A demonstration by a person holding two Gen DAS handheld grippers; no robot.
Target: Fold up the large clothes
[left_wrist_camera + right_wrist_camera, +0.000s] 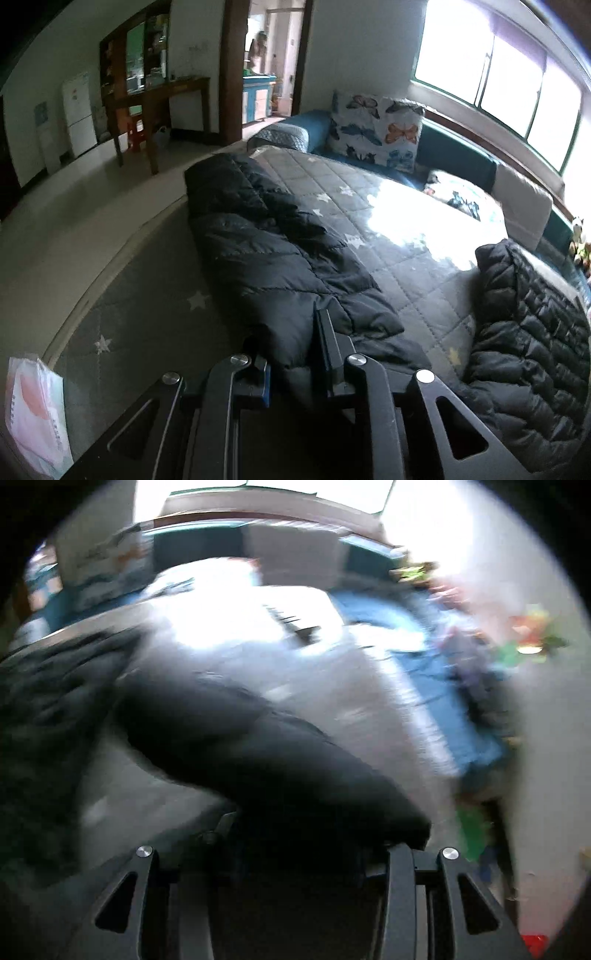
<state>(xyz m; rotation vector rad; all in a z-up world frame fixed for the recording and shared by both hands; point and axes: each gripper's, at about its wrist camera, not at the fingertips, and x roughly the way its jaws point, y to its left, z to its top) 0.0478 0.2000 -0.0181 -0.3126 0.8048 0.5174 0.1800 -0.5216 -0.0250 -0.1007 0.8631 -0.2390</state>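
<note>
The bed (369, 206) with its grey star-quilted cover fills the middle of the left view, and the big black puffer coat (273, 251) sprawls along its left edge, running from mid-frame down to the bottom centre. A second dark quilted garment (532, 332) bunches at lower right. Down at the bottom, the left tongs (295, 354) are clenched on a fold of the coat's near end, fabric pinched between the jaws. The right view is smeared with motion; dark cloth (258, 760) drapes over the right tongs (295, 856), but I cannot tell whether they grip it.

My read: this is a lift-and-carry fold, so both ends should rise level and travel together, or the slippery padding will slump and twist.

At lower left, a pink-and-white packet (33, 417) carries print, too small to read. No brands legible elsewhere.
</note>
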